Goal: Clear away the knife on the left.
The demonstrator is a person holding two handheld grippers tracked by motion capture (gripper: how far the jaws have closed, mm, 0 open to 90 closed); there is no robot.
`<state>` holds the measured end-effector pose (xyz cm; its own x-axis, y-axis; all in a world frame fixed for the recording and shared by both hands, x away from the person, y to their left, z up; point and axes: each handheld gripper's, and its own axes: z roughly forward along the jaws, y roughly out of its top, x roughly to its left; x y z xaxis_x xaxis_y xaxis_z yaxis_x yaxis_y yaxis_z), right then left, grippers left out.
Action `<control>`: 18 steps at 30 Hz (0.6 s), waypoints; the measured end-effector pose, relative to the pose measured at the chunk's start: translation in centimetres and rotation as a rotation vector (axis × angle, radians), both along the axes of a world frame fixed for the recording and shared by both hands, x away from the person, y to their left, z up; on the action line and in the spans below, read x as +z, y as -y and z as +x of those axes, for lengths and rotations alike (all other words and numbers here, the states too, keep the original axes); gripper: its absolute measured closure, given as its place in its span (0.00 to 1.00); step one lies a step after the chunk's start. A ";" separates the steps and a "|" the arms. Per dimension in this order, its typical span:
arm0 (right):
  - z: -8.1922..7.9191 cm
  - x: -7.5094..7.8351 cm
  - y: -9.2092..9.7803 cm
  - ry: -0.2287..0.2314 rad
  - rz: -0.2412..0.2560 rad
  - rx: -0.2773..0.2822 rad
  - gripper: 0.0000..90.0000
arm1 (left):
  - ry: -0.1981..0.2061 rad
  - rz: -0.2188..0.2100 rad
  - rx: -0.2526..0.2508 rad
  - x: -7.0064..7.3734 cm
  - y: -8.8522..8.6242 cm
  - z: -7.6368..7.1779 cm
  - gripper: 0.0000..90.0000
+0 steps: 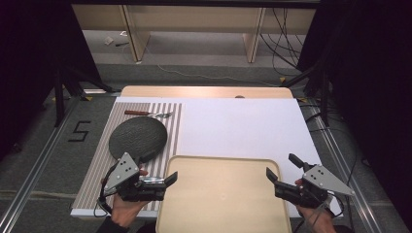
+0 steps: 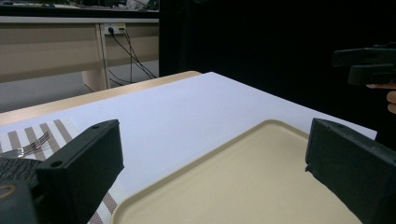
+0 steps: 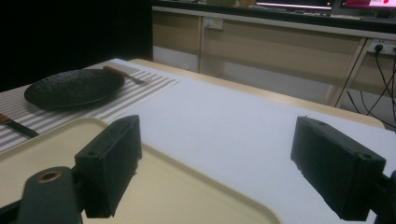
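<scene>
My left gripper (image 1: 170,178) hangs with its jaws spread wide and nothing between them, at the left edge of the beige tray (image 1: 223,213). My right gripper (image 1: 270,175) is likewise released and empty at the tray's right edge. The tray lies bare at the near side of the white table (image 1: 243,128). Left of it, a striped placemat (image 1: 104,155) carries a dark plate (image 1: 137,137), with a fork (image 1: 148,113) beyond it and what may be a knife (image 3: 16,125) nearer me. On the floor (image 1: 48,141), a black "5" (image 1: 79,131) is marked.
</scene>
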<state>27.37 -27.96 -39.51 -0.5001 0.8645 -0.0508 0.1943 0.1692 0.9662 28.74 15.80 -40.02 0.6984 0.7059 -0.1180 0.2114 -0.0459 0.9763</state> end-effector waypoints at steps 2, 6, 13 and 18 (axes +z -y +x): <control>0.0 0.0 0.0 -0.001 0.001 0.001 0.19 | 0.000 0.000 -0.001 0.0 0.0 0.0 0.04; 0.0 0.0 0.0 -0.001 0.000 0.002 0.19 | 0.000 0.000 -0.003 0.0 0.0 0.0 0.04; 0.0 0.0 0.0 -0.002 0.001 0.004 0.19 | -0.002 0.007 -0.004 0.0 0.1 0.0 0.04; 0.0 0.0 0.0 -0.002 0.000 0.006 0.19 | -0.005 0.017 -0.008 0.1 -0.1 0.1 0.04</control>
<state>27.36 -27.92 -39.51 -0.5050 0.8617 -0.0494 0.1958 0.1701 0.9658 28.79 15.90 -39.92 0.7038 0.7019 -0.1096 0.2156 -0.0640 0.9744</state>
